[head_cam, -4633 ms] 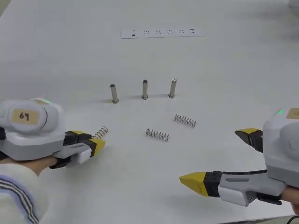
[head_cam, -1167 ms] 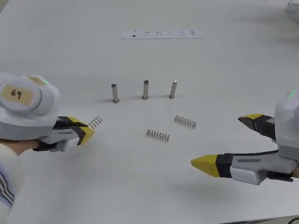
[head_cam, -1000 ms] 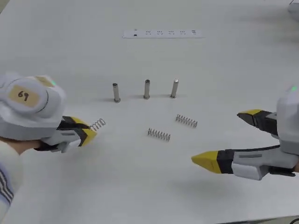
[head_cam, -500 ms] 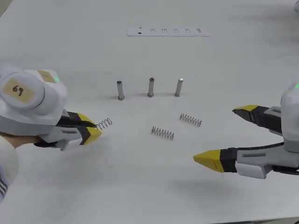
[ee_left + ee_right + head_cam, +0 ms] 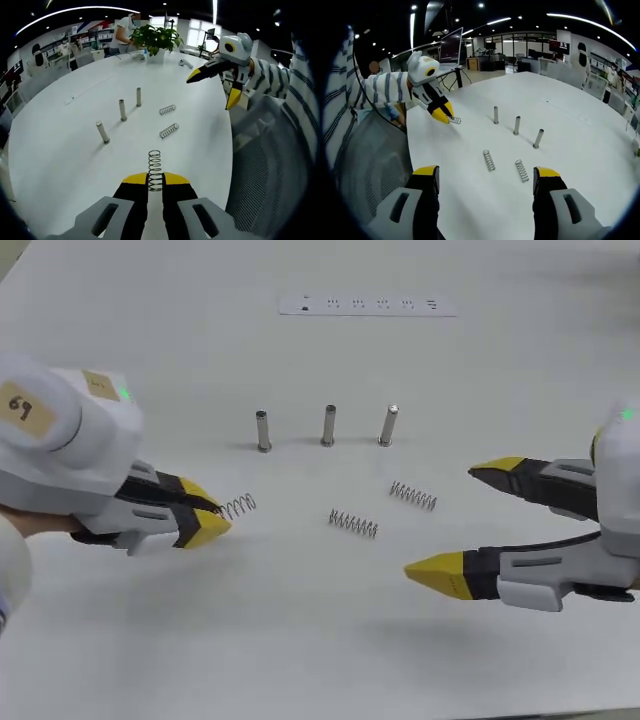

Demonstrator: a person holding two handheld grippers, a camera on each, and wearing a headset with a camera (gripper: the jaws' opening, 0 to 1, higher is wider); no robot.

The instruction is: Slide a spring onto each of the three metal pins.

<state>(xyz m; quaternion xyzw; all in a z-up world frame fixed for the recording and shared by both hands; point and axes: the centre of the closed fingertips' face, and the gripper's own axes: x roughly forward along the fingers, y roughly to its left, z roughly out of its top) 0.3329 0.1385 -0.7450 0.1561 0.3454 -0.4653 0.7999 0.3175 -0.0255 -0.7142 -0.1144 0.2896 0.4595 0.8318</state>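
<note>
The right gripper [image 5: 440, 522] hovers over the white table [image 5: 320, 640] with its jaws spread wide apart, while the left gripper [image 5: 215, 515] is clenched on one end of a spring [image 5: 238, 506] that sticks out past its tips. A power strip [image 5: 367, 306] lies far back. Three metal pins [image 5: 329, 425] stand upright in a row, all bare, with two loose springs [image 5: 353, 523] [image 5: 413, 496] lying flat near them, on the person's side.

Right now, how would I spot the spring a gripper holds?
Start at the row of three metal pins on the white table. Left of it, the left gripper pinches one spring by its end; the other two springs lie loose.
</note>
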